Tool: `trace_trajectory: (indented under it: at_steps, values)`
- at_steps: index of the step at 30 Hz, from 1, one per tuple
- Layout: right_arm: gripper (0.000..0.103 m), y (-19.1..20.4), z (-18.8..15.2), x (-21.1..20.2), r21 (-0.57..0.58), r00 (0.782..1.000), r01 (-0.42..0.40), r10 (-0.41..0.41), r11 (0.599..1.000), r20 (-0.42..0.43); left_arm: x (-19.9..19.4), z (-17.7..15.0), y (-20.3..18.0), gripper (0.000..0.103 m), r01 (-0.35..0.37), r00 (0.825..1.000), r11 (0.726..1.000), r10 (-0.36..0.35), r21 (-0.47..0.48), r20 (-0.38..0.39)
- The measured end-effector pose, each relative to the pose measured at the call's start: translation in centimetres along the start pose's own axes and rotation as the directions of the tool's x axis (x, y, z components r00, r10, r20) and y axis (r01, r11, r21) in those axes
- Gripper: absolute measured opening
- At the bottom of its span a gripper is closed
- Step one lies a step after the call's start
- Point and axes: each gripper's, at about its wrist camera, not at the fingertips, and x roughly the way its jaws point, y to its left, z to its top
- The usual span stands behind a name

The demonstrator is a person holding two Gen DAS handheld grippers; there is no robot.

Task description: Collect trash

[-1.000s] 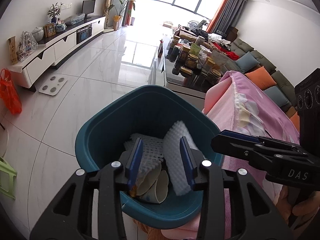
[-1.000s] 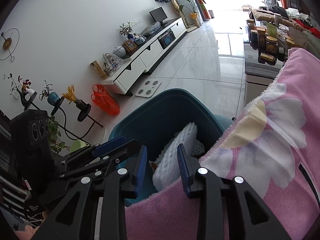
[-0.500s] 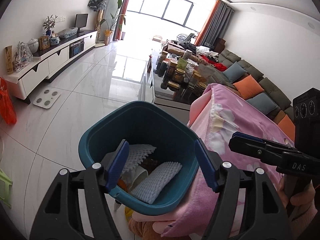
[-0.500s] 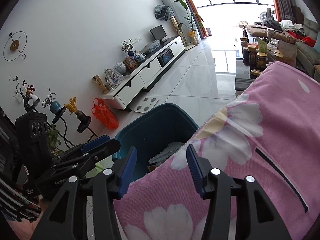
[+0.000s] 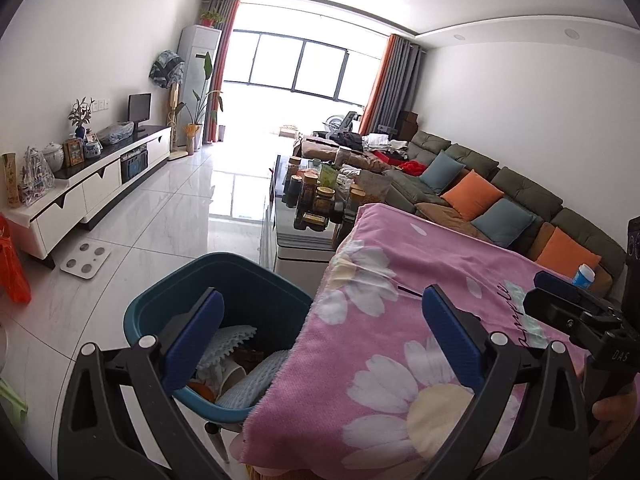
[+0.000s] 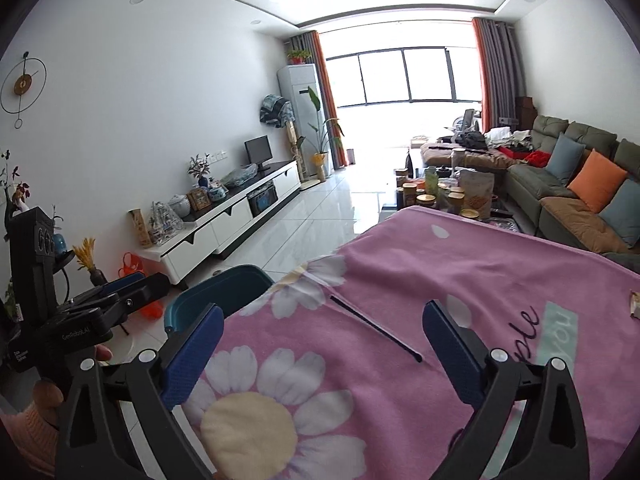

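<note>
A teal bin (image 5: pixel 248 284) stands on the floor beside the pink flowered blanket (image 6: pixel 440 272) that covers the table. White foam nets (image 5: pixel 232 338) and a paper cup (image 5: pixel 232 376) lie in it. My left gripper (image 5: pixel 322 300) hovers over the bin's near edge and the blanket's corner. Its jaws are opening wide with nothing between them. My right gripper (image 6: pixel 324 314) is over the blanket, its jaws opening too and holding nothing. A thin black stick (image 6: pixel 376 330) lies on the blanket ahead of it. A small wrapper (image 6: pixel 634 304) shows at the far right.
Beyond the blanket is a coffee table (image 5: pixel 304 236) crowded with jars. A long sofa (image 5: pixel 520 188) with cushions runs along the right, a white TV cabinet (image 5: pixel 100 188) along the left. A bathroom scale (image 5: pixel 86 260) and an orange bag (image 5: pixel 14 268) are on the tiled floor.
Both grippers let go of white foam nets, which now lie in the bin. Both pulled back and rose, the right one swinging over the blanket, and their jaws spread wide.
</note>
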Motion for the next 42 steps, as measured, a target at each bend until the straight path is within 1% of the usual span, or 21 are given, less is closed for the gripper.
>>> trace_trajectory:
  at_steps: [3,5,7,9,12,16,25,32,38,42]
  values:
    - [0.096,-1.4,-0.8,-2.2,0.008,0.994,0.095,-0.096,0.995,0.05,-0.5,0.0,-2.5,0.097,0.003,0.999,0.998,-0.006,0.055,0.041]
    - [0.096,-2.3,-1.4,-3.8,0.021,0.985,0.153,-0.154,0.988,0.081,-0.9,-0.2,-4.2,0.097,0.001,0.998,0.996,-0.007,0.087,0.07]
    - [0.096,-3.0,-1.8,-5.2,0.034,0.971,0.207,-0.21,0.978,0.113,-1.1,-0.2,-5.8,0.097,0.014,0.996,0.994,-0.024,0.105,0.091]
    - [0.096,-3.7,-2.3,-6.3,0.046,0.962,0.236,-0.24,0.971,0.132,-1.1,-0.2,-7.3,0.097,0.036,0.994,0.992,-0.048,0.12,0.1]
    - [0.096,-4.8,-2.9,-7.6,0.076,0.947,0.277,-0.286,0.958,0.145,-1.3,-0.2,-9.1,0.097,0.049,0.992,0.988,-0.066,0.148,0.109]
    - [0.096,-5.9,-3.7,-9.1,0.109,0.926,0.322,-0.337,0.94,0.172,-1.7,-0.4,-10.9,0.097,0.055,0.988,0.982,-0.08,0.18,0.134]
    - [0.096,-6.6,-4.5,-11.9,0.144,0.88,0.399,-0.422,0.906,0.217,-1.7,-0.8,-13.1,0.097,0.078,0.981,0.975,-0.113,0.209,0.159]
    - [0.096,-6.8,-4.9,-13.0,0.162,0.862,0.422,-0.45,0.892,0.232,-2.0,-1.1,-13.9,0.097,0.072,0.977,0.968,-0.117,0.242,0.178]
    - [0.096,-6.7,-5.1,-13.7,0.175,0.851,0.436,-0.468,0.883,0.24,-2.3,-1.3,-14.3,0.097,0.076,0.975,0.964,-0.125,0.256,0.181]
    - [0.096,-7.1,-5.2,-14.0,0.185,0.847,0.44,-0.474,0.879,0.241,-2.7,-1.4,-14.6,0.097,0.075,0.973,0.961,-0.129,0.267,0.192]
